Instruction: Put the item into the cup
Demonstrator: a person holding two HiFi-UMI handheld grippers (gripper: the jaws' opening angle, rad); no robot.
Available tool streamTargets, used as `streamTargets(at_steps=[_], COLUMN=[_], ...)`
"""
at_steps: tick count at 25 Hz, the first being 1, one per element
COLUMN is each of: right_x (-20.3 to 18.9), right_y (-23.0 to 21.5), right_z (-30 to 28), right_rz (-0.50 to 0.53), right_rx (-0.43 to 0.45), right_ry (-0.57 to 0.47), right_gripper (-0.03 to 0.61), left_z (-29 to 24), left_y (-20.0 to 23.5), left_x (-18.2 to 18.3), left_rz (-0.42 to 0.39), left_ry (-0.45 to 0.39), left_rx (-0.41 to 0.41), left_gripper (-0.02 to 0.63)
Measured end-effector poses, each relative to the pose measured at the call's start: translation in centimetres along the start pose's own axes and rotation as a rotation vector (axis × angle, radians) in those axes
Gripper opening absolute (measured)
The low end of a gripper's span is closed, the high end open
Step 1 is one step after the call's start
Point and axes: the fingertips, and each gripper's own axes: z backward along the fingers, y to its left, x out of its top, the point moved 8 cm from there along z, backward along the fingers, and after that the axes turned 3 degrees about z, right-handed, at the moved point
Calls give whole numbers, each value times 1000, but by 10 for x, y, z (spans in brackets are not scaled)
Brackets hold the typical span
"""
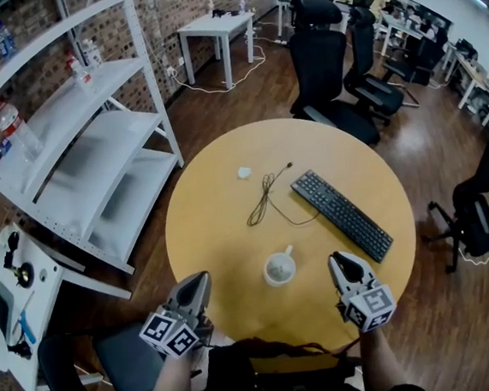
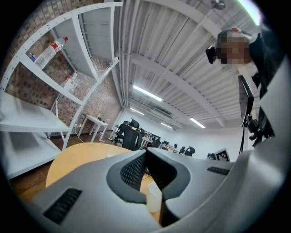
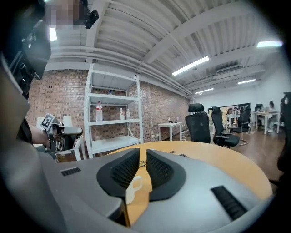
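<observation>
A white cup (image 1: 279, 269) with a handle stands on the near part of the round yellow table (image 1: 223, 235). A small white item (image 1: 243, 172) lies farther back on the table, left of centre. My left gripper (image 1: 202, 277) hovers at the table's near left edge, left of the cup, with its tips touching and nothing held. My right gripper (image 1: 338, 259) is right of the cup, its jaws a narrow slit apart with nothing between them. Below the left gripper (image 2: 144, 152) the cup (image 2: 153, 198) shows. Under the right gripper (image 3: 142, 152) the cup (image 3: 132, 184) appears too.
A black keyboard (image 1: 341, 215) lies diagonally on the table's right half, with a thin black cable (image 1: 266, 198) coiled left of it. White shelving (image 1: 77, 155) holding bottles stands to the left. Black office chairs (image 1: 323, 71) stand beyond the table, and another chair (image 1: 114, 362) is at the near left.
</observation>
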Motion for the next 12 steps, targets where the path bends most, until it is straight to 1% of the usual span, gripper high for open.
streamTargets(at_steps=[5,7,12], right_x=[-15,-20,-27], right_y=[-25,-31,-41], right_z=[45,61,90], right_rz=[-4,-22,-58], right_rx=[-160,-218,-316], right_ry=[19,17,-42], right_gripper=[34,24,11], left_z=[-16,-21,-32], left_y=[-11,-13,-17], left_x=[-5,-5,-4], left_rz=[9,10,0], left_ry=[11,12,37], left_rx=[-47,-57,-88], left_gripper=[-6,-6,-6])
